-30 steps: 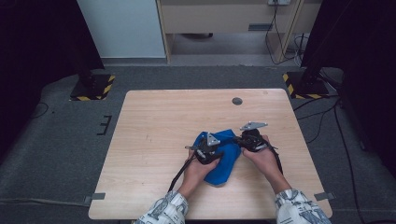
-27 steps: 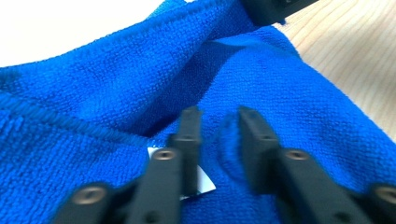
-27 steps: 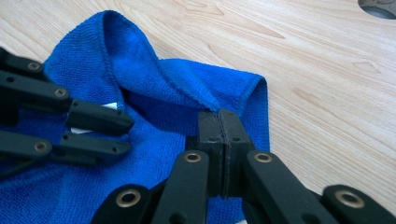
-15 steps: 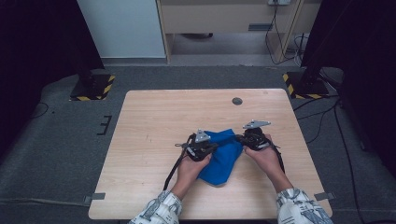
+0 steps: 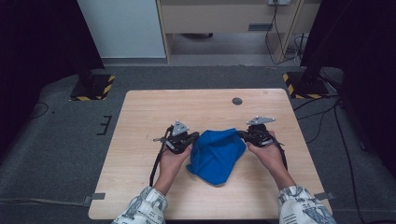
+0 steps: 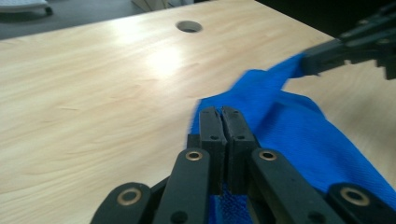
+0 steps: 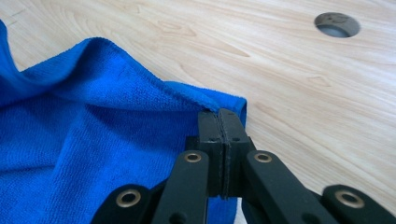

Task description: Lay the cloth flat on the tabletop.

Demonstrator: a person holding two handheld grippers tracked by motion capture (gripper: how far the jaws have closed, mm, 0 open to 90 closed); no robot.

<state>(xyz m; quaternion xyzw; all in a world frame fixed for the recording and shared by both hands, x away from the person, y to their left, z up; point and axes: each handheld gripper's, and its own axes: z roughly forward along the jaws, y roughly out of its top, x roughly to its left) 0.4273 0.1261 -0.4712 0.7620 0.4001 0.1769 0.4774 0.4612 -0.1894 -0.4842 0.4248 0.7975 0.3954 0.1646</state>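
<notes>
A blue cloth hangs slack between my two grippers over the wooden table, its lower part resting on the wood. My left gripper is shut on the cloth's left corner; in the left gripper view its jaws are pressed together with blue cloth running out from them. My right gripper is shut on the right corner, and its jaws pinch the hem of the cloth. In the left gripper view the right gripper holds the far end of the stretched edge.
A round cable hole lies in the table's back right part, also seen as the hole and the hole. Bare wood spreads to the left and behind the cloth. Black stands with striped bases sit on the floor beyond.
My left gripper has moved left and upward with the cloth corner in it, pulling the cloth wider between the two grippers. The right gripper has stayed in place.
</notes>
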